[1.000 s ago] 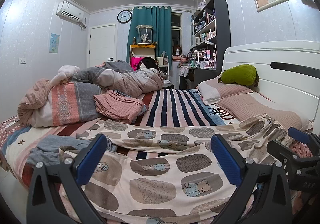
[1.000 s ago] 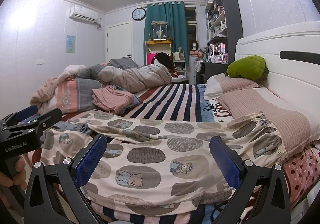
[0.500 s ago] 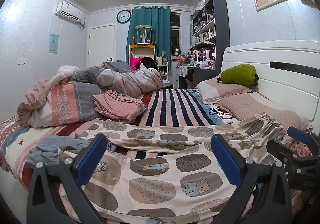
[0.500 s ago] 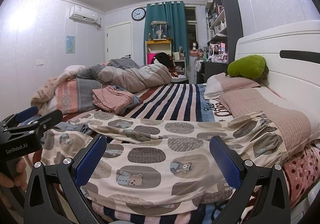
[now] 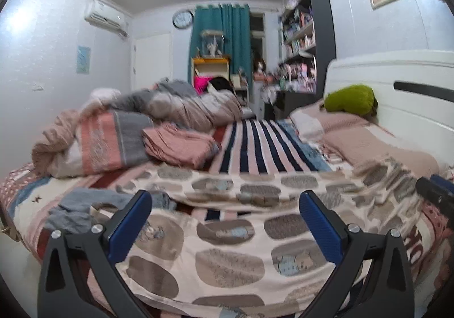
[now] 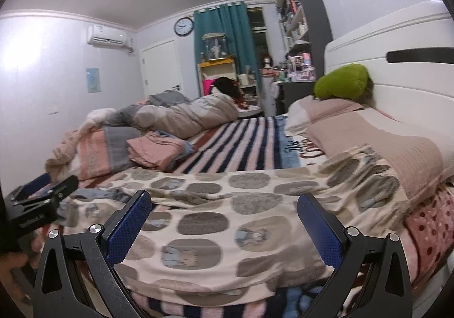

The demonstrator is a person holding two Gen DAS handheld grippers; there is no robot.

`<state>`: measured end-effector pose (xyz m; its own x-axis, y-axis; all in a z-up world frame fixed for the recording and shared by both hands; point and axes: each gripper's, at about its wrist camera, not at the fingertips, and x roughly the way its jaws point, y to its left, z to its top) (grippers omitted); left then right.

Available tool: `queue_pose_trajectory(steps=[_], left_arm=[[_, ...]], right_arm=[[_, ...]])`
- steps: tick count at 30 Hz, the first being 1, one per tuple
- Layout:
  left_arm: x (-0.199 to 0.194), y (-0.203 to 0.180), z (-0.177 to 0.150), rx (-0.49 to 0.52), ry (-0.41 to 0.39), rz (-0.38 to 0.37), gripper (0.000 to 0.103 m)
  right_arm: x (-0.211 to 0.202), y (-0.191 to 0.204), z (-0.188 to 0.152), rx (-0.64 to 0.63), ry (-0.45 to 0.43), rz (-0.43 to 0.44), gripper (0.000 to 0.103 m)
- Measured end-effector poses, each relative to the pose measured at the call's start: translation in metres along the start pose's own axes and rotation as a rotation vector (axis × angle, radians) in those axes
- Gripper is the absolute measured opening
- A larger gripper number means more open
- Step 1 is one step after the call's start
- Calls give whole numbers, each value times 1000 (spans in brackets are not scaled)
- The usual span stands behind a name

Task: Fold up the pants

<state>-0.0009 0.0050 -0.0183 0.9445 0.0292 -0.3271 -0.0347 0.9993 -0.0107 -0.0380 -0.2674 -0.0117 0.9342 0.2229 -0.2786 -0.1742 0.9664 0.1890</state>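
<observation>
Bear-print pants [image 5: 227,241] spread flat across bed [image 5: 255,145] (waistband near pillow [image 6: 397,147]). Left claw [image 5: 225,216] wide apart, right claw [image 6: 224,216] wide apart, both above pants, gripping nothing.

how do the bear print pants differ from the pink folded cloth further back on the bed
The bear print pants lie spread flat across the bed's near edge; the pink folded cloth sits in a compact stack beside the bunched quilt. The pants carry grey ovals with little bears; the cloth looks plain pink. Both rest on the striped blanket, untouched by either gripper.
</observation>
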Motion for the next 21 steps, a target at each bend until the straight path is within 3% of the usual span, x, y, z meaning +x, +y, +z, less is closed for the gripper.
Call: queue_pose_trajectory(steps=[5, 14, 16, 21], left_arm=[[31, 22, -19, -57, 103, 9, 102], [79, 83, -84, -226, 313, -12, 102], [85, 88, -90, -235, 335, 3, 102], [102, 89, -101, -263, 366, 19, 102]], right_arm=[[7, -36, -12, 35, 24, -7, 103], [40, -119, -72, 210, 214, -8, 102], [46, -137, -87, 264, 244, -13, 86], [61, -173, -116, 358, 311, -65, 75]])
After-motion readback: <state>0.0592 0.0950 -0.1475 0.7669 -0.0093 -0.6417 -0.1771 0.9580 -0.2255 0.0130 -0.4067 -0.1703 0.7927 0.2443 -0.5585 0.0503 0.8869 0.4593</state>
